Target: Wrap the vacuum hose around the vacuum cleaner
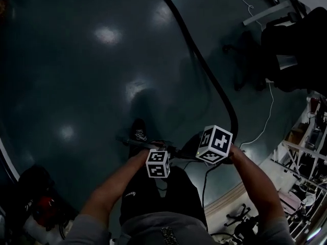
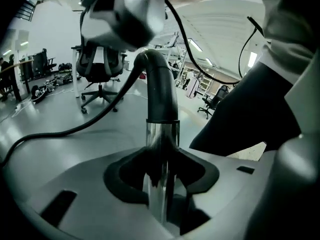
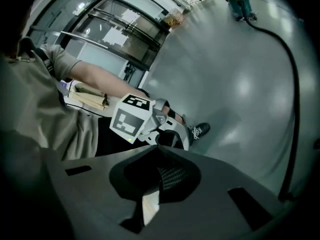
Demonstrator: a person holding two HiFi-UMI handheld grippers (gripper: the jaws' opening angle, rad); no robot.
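- Far left, low in the head view: the vacuum cleaner [image 1: 43, 208], red and rounded, sits on the glossy dark floor [image 1: 76, 75].
- The left gripper [image 2: 161, 176] has its jaws clamped on a shiny chrome tube [image 2: 161, 139] that stands upright between them.
- A smooth black curved elbow [image 2: 159, 79] caps that tube. The hose [image 2: 65, 130] comes off it and trails left across the floor.
- The hose is black and thick. It lies in one long loose curve over the floor, not wound round the vacuum cleaner at all.
- The right gripper [image 3: 160, 176] has its jaws clenched together with nothing in them. You can see a cross-hatched grip pad on the inside face. The hose runs past to its right without touching it.
- Far right in the head view there's a black office chair [image 1: 291, 50].
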